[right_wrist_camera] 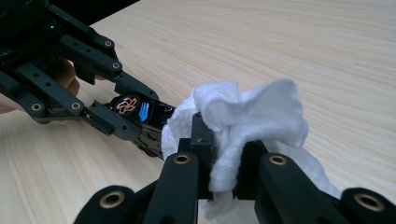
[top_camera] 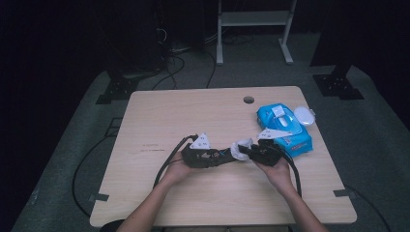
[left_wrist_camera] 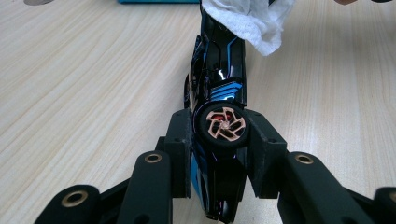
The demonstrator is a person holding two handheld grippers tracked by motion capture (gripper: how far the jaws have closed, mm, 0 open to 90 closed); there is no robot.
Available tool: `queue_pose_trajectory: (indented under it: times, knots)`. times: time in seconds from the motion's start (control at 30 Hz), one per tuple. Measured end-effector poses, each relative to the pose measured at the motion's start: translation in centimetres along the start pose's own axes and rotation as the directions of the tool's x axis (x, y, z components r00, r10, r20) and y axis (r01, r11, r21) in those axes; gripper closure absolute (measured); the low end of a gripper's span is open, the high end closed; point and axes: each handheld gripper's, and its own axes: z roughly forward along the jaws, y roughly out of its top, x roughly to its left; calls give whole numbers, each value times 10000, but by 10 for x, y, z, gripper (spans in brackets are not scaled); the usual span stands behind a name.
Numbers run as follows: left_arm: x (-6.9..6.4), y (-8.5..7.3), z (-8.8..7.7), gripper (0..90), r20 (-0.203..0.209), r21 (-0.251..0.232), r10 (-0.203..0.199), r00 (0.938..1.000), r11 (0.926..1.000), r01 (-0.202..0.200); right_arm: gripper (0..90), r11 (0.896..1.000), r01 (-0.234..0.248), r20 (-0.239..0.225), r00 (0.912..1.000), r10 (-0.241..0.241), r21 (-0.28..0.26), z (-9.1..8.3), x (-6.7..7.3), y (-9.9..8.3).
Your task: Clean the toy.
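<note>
We judge the toy car point(left_wrist_camera: 219, 88) light, glossy and slippery; left gripper point(left_wrist_camera: 219, 140) pinches its wheel end, right gripper point(right_wrist_camera: 224, 168) pinches the soft wipe point(right_wrist_camera: 243, 112).

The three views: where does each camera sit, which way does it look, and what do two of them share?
High view: above the person's side, looking forward and down on the table; both forearms show.
Left gripper view: on the left hand-held gripper, looking along its jaws, shut on the toy car.
Right gripper view: on the right hand-held gripper, jaws shut on the white wipe.
Shared: both gripper views show car and wipe.
</note>
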Motion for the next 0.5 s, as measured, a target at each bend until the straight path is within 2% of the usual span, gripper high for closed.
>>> queue_pose_trajectory:
  times: [0.37, 0.5]
  knots:
    - [-1, 4, 3, 636, 10, 40, -53, 10000, 10000, 53, 811, 10000, 65, -117, 9999, -65, 34, 3, 4, 0]
    - [-2, 5, 2, 650, -14, 62, 172, 9999, 9998, -172, 812, 10000, 30, -137, 9999, -30, 42, 3, 3, 0]
